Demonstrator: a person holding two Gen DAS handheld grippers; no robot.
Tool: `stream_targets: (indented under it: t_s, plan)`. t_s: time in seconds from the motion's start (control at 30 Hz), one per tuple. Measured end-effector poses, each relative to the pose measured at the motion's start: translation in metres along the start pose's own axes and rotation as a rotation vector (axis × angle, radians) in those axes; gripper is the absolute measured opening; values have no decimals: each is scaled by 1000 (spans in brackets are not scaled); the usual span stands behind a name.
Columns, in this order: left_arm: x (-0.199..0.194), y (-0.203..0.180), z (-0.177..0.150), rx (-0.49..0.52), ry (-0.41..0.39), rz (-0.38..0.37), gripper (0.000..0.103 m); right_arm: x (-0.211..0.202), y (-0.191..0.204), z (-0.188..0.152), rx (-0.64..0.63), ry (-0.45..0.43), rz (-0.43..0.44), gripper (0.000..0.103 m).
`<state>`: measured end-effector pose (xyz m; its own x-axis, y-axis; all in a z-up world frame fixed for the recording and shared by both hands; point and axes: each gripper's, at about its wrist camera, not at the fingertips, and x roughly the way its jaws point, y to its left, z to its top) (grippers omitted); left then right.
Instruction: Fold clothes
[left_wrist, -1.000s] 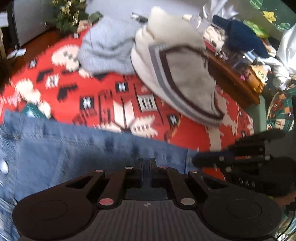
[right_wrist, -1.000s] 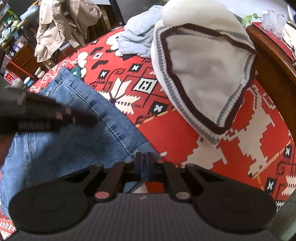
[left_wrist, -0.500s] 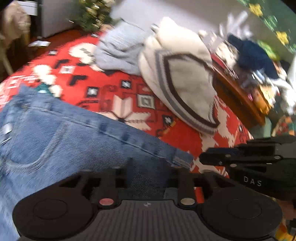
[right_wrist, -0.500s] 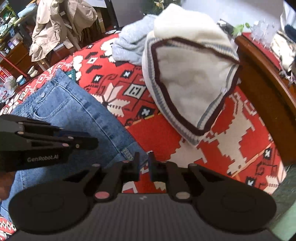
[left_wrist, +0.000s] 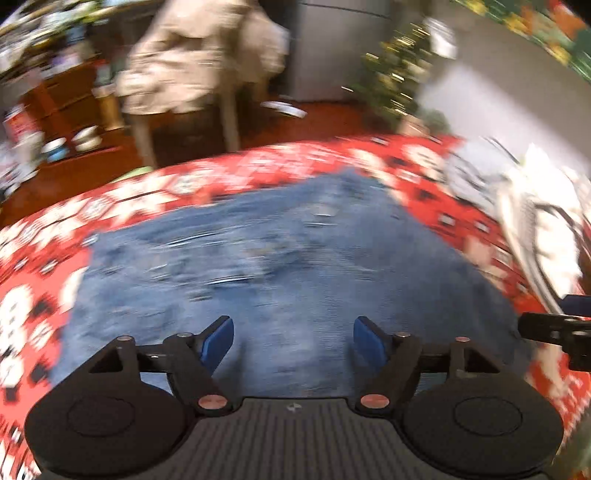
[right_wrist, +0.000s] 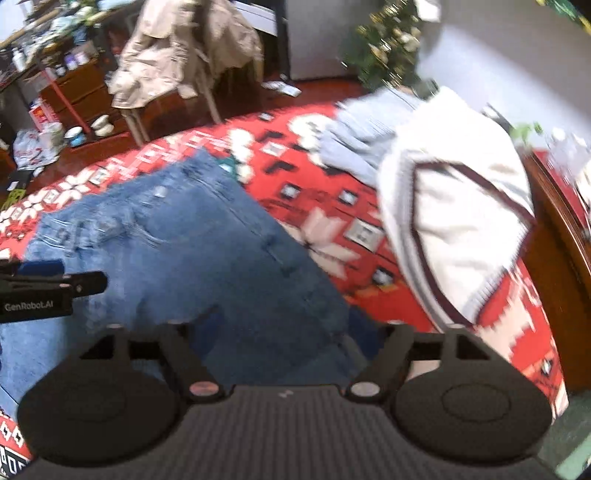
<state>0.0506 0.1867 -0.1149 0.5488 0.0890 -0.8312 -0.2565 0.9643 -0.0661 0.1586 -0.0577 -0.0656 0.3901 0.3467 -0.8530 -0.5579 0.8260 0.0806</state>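
Blue jeans (right_wrist: 192, 251) lie flat on the red patterned cover (right_wrist: 314, 206); in the left wrist view the jeans (left_wrist: 280, 258) are blurred by motion. My left gripper (left_wrist: 293, 338) hangs over them, its jaws opening, with nothing between the blue pads (left_wrist: 218, 338). My right gripper (right_wrist: 286, 328) is over the jeans' near right corner, its jaws opening wide and empty too. Each gripper shows in the other's view: the right gripper (left_wrist: 554, 328) at the right edge, the left gripper (right_wrist: 48, 288) at the left edge. A white sweater (right_wrist: 461, 229) with dark trim lies to the right.
A light blue-grey garment (right_wrist: 365, 136) lies behind the sweater. A chair draped with a beige coat (right_wrist: 177, 55) stands beyond the cover, a small Christmas tree (right_wrist: 384, 40) beside it. Dark wooden furniture (right_wrist: 554, 258) borders the right side. Clutter sits on the floor at left (right_wrist: 44, 136).
Both grippers were shut on the jeans' edge; now both have let go, opened and lifted. The left wrist view has swung left toward the chair.
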Motion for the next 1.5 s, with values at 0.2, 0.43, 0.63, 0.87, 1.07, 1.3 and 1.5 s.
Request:
stream_targets:
  t_s: [0.2, 0.43, 0.63, 0.87, 1.07, 1.3, 1.5]
  plan:
    - [-1, 43, -5, -26, 31, 111, 82, 10, 58, 15, -136, -54, 63, 102]
    - [-4, 84, 0, -83, -22, 211, 83, 37, 118, 38, -217, -46, 177, 102]
    - [-4, 125, 0, -157, -17, 146, 66, 55, 170, 52, -153, -28, 225, 83]
    - [-3, 159, 1, -224, -23, 73, 45, 93, 225, 58, -171, 32, 191, 21]
    - [2, 176, 4, -271, -23, 43, 44, 123, 251, 67, -184, 69, 178, 16]
    - [6, 181, 8, -272, -22, 6, 44, 152, 263, 76, -148, 92, 122, 10]
    - [13, 178, 12, -265, -12, -27, 45, 153, 269, 78, -162, 95, 95, 10]
